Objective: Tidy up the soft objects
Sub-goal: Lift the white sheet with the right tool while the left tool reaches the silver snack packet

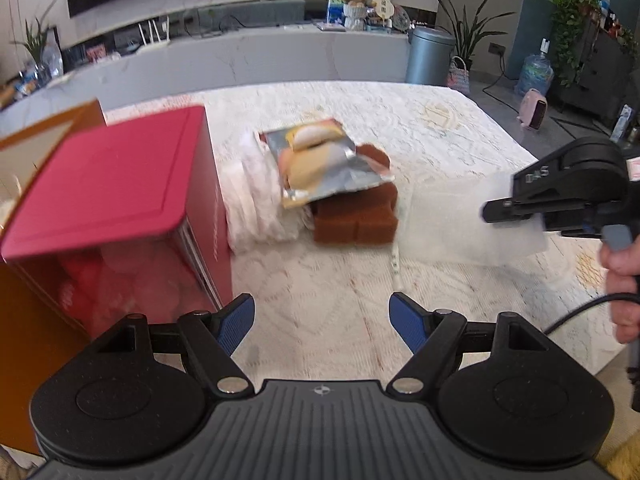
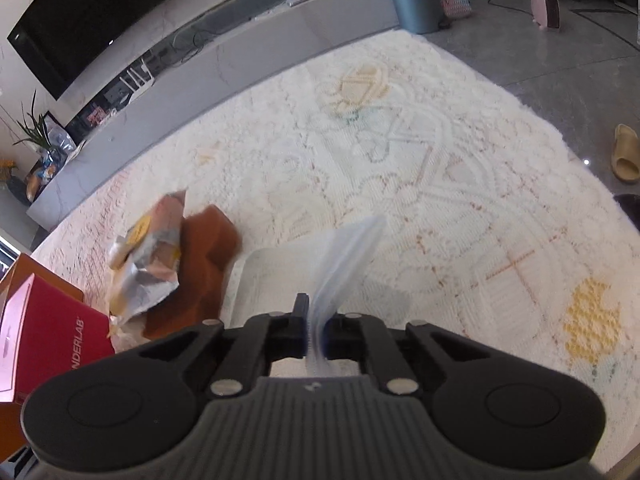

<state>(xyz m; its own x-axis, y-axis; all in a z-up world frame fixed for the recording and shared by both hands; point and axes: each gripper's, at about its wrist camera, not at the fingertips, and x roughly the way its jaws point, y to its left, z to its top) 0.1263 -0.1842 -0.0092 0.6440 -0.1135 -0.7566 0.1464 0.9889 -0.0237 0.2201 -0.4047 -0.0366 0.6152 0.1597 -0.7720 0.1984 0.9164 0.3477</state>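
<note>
Left wrist view: left gripper [image 1: 322, 320] hovers over the rug [image 1: 440, 128], its blue fingers [image 1: 408, 322] wide apart with nothing between them.
Right gripper: at the right edge of that view [image 1: 494, 212], held by a hand [image 1: 624, 280]; its fingers are clamped together on a clear bag [image 1: 448, 224].
Right wrist view: gripper [image 2: 316, 336] pinches the bag [image 2: 348, 256] between its fingers; the film stands up past the tips, above the rug [image 2: 400, 140].
Bag position: to the right of the sponge, partly lifted; whether its far edge touches the rug is unclear.
Sponge: brown block [image 1: 356, 216] on the rug mid-scene, also seen left of the bag [image 2: 200, 264].
Snack packet: silver foil [image 1: 320, 164] lies tilted across the sponge's top and a white cloth [image 1: 256, 200].
Cloth: bunched between the sponge and the box.
Box: red [image 1: 112, 184], at the near left, its lid raised; an orange carton [image 1: 32, 340] is just behind it.
</note>
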